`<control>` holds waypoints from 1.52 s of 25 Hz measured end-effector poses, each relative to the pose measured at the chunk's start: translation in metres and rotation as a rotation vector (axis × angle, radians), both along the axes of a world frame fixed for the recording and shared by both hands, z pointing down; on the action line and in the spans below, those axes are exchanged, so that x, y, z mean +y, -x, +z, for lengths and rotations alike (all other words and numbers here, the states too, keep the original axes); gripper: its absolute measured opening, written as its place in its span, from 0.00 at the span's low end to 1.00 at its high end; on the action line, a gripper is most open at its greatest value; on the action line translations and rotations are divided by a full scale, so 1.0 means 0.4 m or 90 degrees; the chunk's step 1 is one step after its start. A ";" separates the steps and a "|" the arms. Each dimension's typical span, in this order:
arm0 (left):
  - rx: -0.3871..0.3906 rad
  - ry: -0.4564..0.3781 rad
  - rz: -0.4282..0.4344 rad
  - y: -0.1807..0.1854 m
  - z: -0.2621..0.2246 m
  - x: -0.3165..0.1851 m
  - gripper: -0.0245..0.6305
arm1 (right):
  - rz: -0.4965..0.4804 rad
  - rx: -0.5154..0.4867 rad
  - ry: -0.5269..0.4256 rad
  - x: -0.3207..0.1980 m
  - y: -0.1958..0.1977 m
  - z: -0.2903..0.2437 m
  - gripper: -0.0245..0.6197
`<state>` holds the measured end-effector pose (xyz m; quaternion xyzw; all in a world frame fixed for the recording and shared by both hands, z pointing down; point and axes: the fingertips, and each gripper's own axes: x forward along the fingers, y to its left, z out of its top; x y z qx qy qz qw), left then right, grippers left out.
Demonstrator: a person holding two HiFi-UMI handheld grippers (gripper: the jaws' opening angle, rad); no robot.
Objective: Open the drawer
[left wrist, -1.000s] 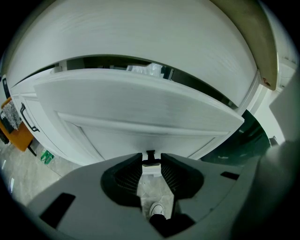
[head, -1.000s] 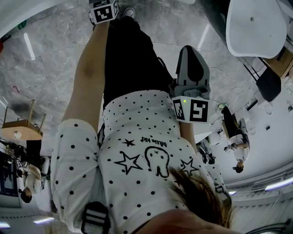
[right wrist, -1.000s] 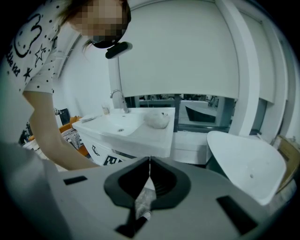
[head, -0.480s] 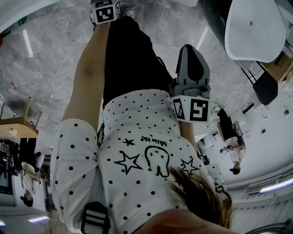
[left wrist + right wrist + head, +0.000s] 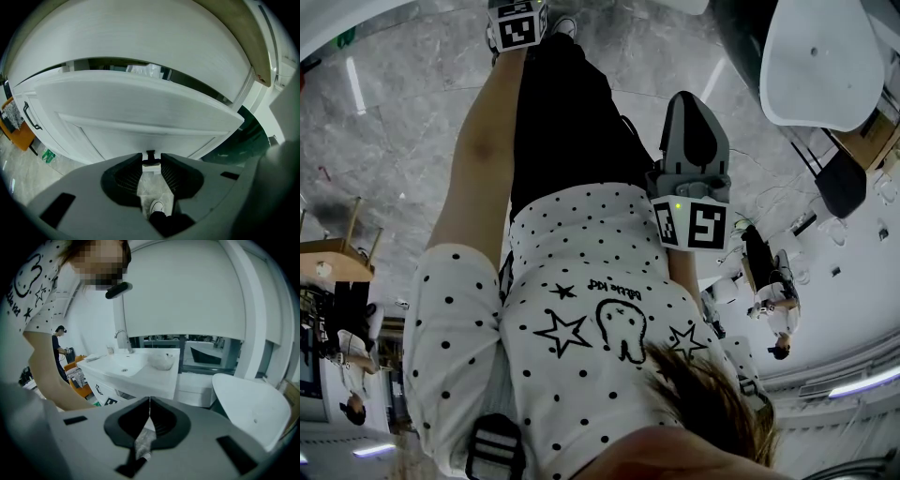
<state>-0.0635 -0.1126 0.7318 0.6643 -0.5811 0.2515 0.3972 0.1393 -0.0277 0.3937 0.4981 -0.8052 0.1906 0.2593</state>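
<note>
The drawer (image 5: 140,112) lies at twelve o'clock from the left gripper (image 5: 151,162), already pulled partly out, with a dark gap shown above it. Its handle (image 5: 150,156) is grasped between the fingers for pulling. The right gripper (image 5: 149,404) is clenched on nothing and is not needed.

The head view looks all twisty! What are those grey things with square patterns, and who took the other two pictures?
A person holds a grabbing tool in each hand; the patterned cubes belong to them. The head view comes from a camera on the person's head, looking down at their dotted shirt. Small cameras riding on the tools took the others. The left tool pinches the small black handle of a white drawer. The right tool is shut and holds nothing; beyond it stands a white sink.
</note>
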 end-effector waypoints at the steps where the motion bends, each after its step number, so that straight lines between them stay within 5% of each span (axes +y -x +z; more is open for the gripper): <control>1: -0.003 0.000 0.001 0.003 -0.004 0.003 0.23 | 0.000 0.000 0.000 0.001 0.002 0.000 0.06; 38: 0.006 0.018 0.018 -0.018 0.012 0.129 0.23 | -0.026 0.004 -0.004 0.028 0.034 0.003 0.06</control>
